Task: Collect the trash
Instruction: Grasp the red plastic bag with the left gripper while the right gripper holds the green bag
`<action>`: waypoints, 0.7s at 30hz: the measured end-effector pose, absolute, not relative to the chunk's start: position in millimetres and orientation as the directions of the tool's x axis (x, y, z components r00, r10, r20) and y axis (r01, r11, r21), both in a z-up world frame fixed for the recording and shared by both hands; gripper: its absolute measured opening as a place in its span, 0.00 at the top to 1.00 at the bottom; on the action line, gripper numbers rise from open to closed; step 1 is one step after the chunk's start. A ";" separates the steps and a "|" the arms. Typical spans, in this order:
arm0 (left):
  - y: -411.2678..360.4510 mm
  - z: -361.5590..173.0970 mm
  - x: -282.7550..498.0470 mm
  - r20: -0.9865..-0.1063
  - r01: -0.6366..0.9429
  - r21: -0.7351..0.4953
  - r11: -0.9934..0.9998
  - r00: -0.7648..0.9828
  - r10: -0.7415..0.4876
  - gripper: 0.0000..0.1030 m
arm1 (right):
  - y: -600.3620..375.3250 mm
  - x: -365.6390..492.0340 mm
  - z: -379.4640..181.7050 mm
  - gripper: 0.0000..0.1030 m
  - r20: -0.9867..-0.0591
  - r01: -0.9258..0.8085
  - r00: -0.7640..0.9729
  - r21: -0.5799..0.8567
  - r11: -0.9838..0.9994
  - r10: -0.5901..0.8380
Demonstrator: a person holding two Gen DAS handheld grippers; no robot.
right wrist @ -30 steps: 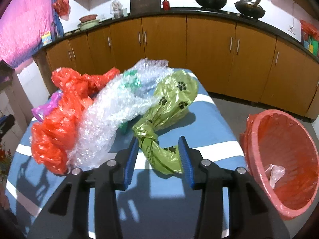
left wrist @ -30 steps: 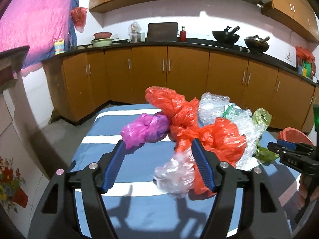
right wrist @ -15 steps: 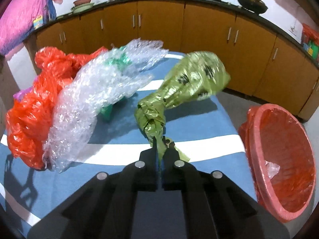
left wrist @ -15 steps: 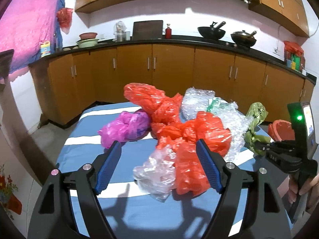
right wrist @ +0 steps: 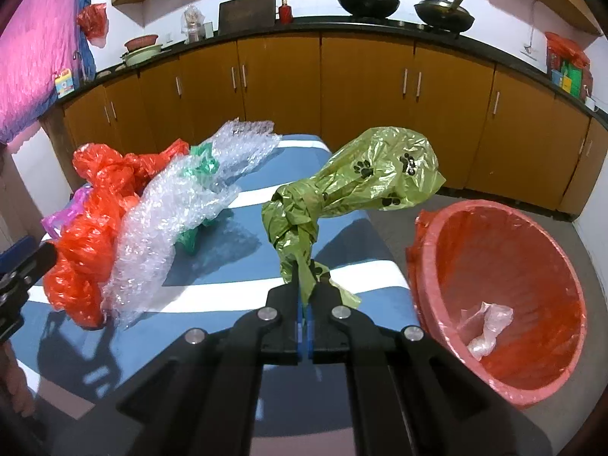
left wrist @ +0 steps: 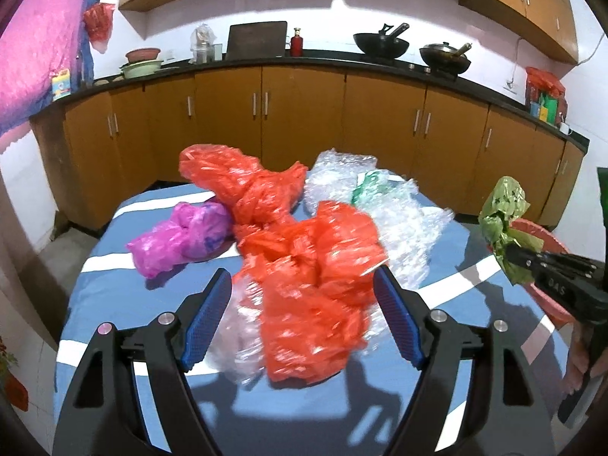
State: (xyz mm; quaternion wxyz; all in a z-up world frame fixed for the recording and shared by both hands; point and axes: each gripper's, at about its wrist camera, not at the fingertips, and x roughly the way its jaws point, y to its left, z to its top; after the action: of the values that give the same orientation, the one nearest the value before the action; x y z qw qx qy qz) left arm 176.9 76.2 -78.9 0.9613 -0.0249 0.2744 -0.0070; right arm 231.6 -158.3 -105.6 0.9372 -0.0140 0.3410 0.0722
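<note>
My right gripper (right wrist: 304, 296) is shut on the knotted end of a green paw-print bag (right wrist: 361, 186) and holds it above the table's right edge; the bag also shows in the left wrist view (left wrist: 501, 209). A red-lined bin (right wrist: 497, 288) stands just right of it, with a clear plastic scrap (right wrist: 486, 323) inside. My left gripper (left wrist: 304, 311) is open, its jaws either side of an orange bag (left wrist: 311, 281) and clear plastic (left wrist: 239, 334). A purple bag (left wrist: 182, 235) and bubble wrap (left wrist: 399, 224) lie on the table.
The blue and white striped table (left wrist: 125, 288) carries the trash pile, with a second orange bag (left wrist: 243, 186) at the back. Wooden cabinets (left wrist: 304, 114) with a black counter run behind. The bin's rim (left wrist: 535, 228) shows at the table's right.
My right gripper closed on the green bag and lifted it off the table toward the bin. My left gripper moved in around the orange bag, staying open.
</note>
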 end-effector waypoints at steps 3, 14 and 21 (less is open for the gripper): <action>67.0 -75.7 182.2 -0.527 0.014 -0.049 0.999 0.849 -0.038 0.26 | -164.6 226.7 -100.5 0.97 -0.635 -0.135 0.763 0.033 0.990 0.125; 51.6 -87.5 208.8 -0.598 0.022 -0.046 0.999 0.801 -0.045 0.70 | -186.8 207.8 -92.0 0.97 -0.619 -0.109 0.778 0.035 0.993 0.107; 60.6 -67.5 197.7 -0.562 0.025 -0.078 0.997 0.825 -0.065 0.85 | -196.6 200.0 -83.6 0.97 -0.600 -0.099 0.793 0.047 0.994 0.108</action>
State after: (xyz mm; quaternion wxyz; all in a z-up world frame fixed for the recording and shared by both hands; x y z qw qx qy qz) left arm 197.7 60.6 -67.5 0.9546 -0.0338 0.2952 -0.0234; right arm 200.0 -196.6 -83.6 0.9468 0.0066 0.3170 0.0547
